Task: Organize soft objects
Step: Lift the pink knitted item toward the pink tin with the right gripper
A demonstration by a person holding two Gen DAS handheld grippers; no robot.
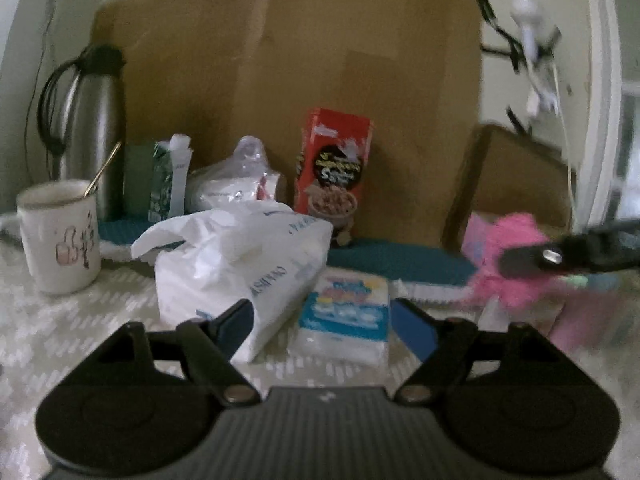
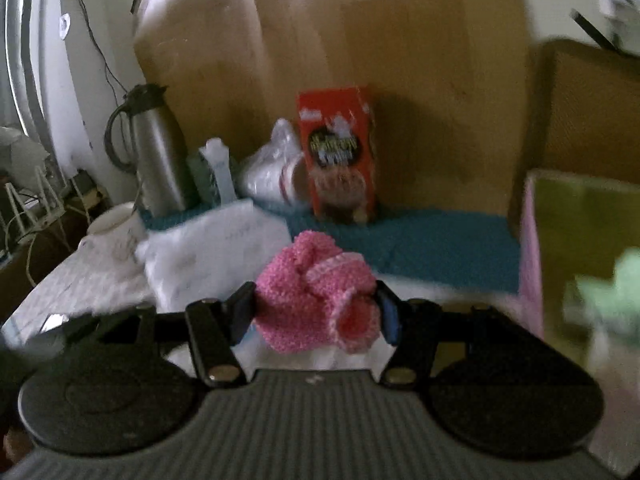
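The right gripper [image 2: 316, 312], nearest the right wrist camera, is pinching a fuzzy pink sock [image 2: 316, 300]: both blue pads are pressing into its bunched sides, and it is hanging clear of the table [image 2: 68, 280]. In the left wrist view the same sock [image 1: 508, 256] is showing as a pink blur at the right edge, held up by a dark finger [image 1: 532, 258] of the right gripper, above the teal mat [image 1: 400, 264].

The left gripper [image 1: 324, 320] is standing spread wide with nothing between its pads. It is hovering low over the patterned table, and just beyond its fingertips a white and blue packet [image 1: 346, 316] is lying flat, with a crumpled white plastic bag [image 1: 240, 264] beside it on the left.

Farther back, a red cereal box [image 1: 332, 172] is standing upright on the mat against a big cardboard sheet [image 1: 280, 60]. A white mug [image 1: 60, 236] with a spoon in it is sitting at the left, with a steel thermos [image 1: 92, 128] behind it.

At the right of the right wrist view a pink-sided box [image 2: 532, 256] is standing just beside the mat; something pale green [image 2: 616, 280] is blurring in front of it.
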